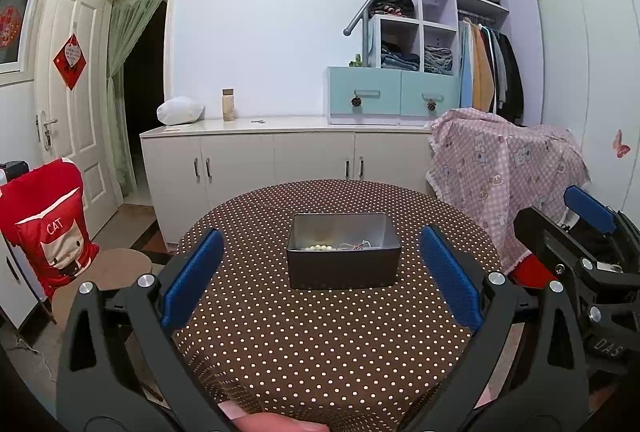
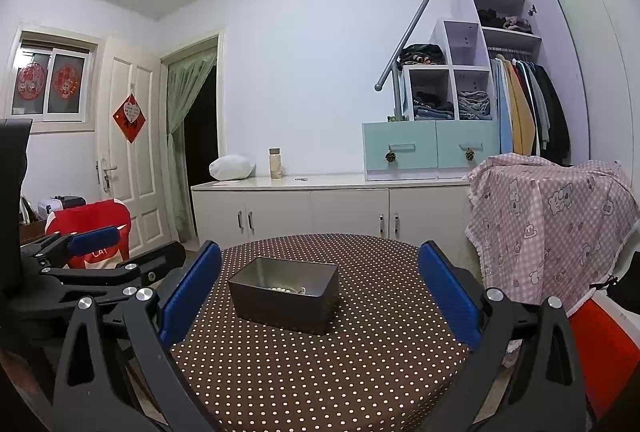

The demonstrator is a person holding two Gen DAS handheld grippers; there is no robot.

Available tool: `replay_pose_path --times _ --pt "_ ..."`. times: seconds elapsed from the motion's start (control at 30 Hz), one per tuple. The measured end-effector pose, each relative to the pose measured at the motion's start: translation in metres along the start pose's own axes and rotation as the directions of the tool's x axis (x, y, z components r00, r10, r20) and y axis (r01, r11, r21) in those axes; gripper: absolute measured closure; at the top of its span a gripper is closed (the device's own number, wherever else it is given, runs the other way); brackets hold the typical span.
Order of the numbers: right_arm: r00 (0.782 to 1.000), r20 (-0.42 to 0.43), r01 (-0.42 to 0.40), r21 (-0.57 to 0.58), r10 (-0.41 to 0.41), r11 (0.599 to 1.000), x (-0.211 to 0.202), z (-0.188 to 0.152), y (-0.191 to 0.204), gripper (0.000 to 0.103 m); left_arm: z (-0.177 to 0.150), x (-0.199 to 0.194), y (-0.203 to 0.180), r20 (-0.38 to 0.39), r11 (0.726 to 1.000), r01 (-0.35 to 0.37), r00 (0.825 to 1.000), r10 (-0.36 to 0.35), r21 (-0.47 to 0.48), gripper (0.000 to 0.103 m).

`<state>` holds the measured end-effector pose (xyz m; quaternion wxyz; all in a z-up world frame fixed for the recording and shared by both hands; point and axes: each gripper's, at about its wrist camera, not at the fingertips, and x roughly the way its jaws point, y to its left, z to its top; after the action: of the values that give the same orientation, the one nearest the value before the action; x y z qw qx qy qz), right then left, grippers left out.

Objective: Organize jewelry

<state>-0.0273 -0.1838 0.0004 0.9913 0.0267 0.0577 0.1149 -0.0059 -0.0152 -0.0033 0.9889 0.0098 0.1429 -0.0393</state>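
Round surface with brown polka-dot cloth (image 1: 320,344): bare all around the rectangular grey metal tin (image 1: 344,252), which sits mid-surface, long axis left-right, holding a white bead string (image 1: 318,248). Left gripper (image 1: 324,272) and right gripper (image 2: 320,290): blue-padded fingers spread wide, empty, touching nothing

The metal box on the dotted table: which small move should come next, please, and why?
Probably bring the left gripper forward and down toward the metal box. Its open fingers frame the box but stay short of it, and the white beads lie inside with other jewelry. The right gripper is open and holds nothing.
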Motion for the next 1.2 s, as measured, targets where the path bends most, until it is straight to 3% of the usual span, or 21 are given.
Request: replay_pose_path --times 1.2 --pt "1.0 -0.017 -0.011 0.025 0.011 1.0 0.0009 -0.0007 -0.0035 0.008 0.0017 -0.004 0.0003 -0.013 1.0 -0.027 1.0 0.027 0.009 0.006"
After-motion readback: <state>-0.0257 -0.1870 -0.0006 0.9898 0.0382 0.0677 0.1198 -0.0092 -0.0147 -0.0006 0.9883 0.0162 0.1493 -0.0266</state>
